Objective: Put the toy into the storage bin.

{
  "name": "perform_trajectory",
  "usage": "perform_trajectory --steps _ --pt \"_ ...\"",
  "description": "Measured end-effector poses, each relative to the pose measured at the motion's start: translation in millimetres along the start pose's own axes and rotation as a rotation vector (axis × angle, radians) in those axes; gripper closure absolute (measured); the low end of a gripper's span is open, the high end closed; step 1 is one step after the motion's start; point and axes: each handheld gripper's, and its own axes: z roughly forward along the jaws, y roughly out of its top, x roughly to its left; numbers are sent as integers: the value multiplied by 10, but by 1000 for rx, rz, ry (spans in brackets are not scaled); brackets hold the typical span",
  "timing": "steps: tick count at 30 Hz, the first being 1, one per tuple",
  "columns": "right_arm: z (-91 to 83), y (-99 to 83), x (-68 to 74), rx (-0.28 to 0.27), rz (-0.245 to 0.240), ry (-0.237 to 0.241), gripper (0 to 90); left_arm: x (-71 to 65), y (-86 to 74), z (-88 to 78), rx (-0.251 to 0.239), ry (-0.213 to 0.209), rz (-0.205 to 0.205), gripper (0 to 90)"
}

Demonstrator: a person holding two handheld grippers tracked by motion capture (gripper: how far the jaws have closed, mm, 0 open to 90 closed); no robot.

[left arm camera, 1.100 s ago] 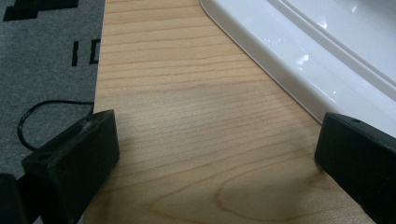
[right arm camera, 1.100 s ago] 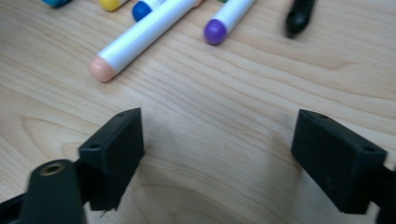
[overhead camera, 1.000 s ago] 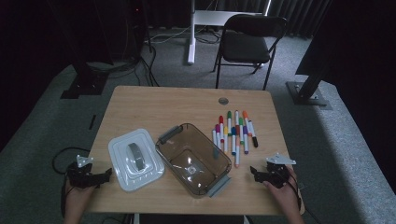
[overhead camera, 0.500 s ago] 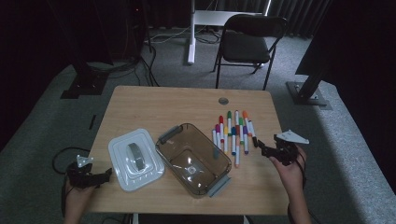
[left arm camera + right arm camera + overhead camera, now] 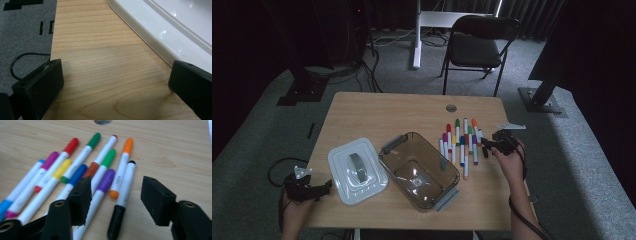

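Observation:
Several coloured markers point(image 5: 460, 140) lie side by side on the right half of the wooden table point(image 5: 387, 115). My right gripper point(image 5: 486, 146) hovers at their right edge. Its jaws have just been closing and stand half apart, touching nothing. In the right gripper view, a white marker with black caps point(image 5: 126, 185) lies on the table below the gap of the right gripper point(image 5: 116, 192), next to an orange-capped one point(image 5: 122, 167). My left gripper point(image 5: 324, 188) rests open at the table's front left edge, beside the white lid point(image 5: 357, 170). The left gripper point(image 5: 116, 77) has only bare wood between its jaws.
A clear brown container point(image 5: 384, 159) stands open mid-table, between the lid and the markers. A round cable hole point(image 5: 451, 108) sits near the far edge. Behind the table stand a black folding chair point(image 5: 474, 47) and dark stand bases on grey carpet.
My right gripper has moved from the table's front right edge up and forward to the markers, and its jaws have narrowed. The left gripper has stayed put.

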Motion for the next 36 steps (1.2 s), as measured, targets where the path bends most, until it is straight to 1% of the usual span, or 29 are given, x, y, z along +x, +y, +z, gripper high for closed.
perform_trajectory --steps 2,5,6,7,8,9,12,13,18,19,20,22,24,26,27,29,30,32,34,36 --pt "75 36 -39 16 7 -28 470 0 0 0 0 0 0 4" --pt "184 71 -90 26 34 -44 518 0 0 0 0 0 0 4" --pt "222 76 -105 29 49 -43 528 0 0 0 0 0 0 4" --pt "222 76 -105 29 49 -43 528 0 0 0 0 0 0 4" --pt "257 79 -116 37 60 -45 549 0 0 0 0 0 0 4" --pt "338 80 -135 59 74 -43 557 0 0 0 0 0 0 4" --pt "424 71 -158 82 96 -37 570 0 0 0 0 0 0 5" --pt "449 66 -167 86 108 -27 573 0 0 0 0 0 0 5" --pt "545 35 -237 136 134 -40 608 0 0 0 0 0 0 5" --pt "559 27 -248 139 143 -34 615 0 0 0 0 0 0 5" --pt "567 20 -258 139 147 -27 626 0 0 0 0 0 0 4" --pt "583 9 -261 158 144 -32 642 0 0 0 0 0 0 4" --pt "599 -5 -267 178 141 -42 677 0 0 0 0 0 0 5" --pt "608 -13 -271 181 148 -41 684 0 0 0 0 0 0 4" --pt "604 -23 -271 181 147 -55 722 0 0 0 0 0 0 5" --pt "593 -19 -270 192 147 -73 762 0 0 0 0 0 0 5" --pt "583 -17 -275 197 152 -86 763 0 0 0 0 0 0 4" --pt "560 -20 -290 194 176 -79 764 0 0 0 0 0 0 4" --pt "513 -13 -292 184 177 -85 765 0 0 0 0 0 0 5" --pt "447 10 -287 177 187 -77 765 0 0 0 0 0 0 4"
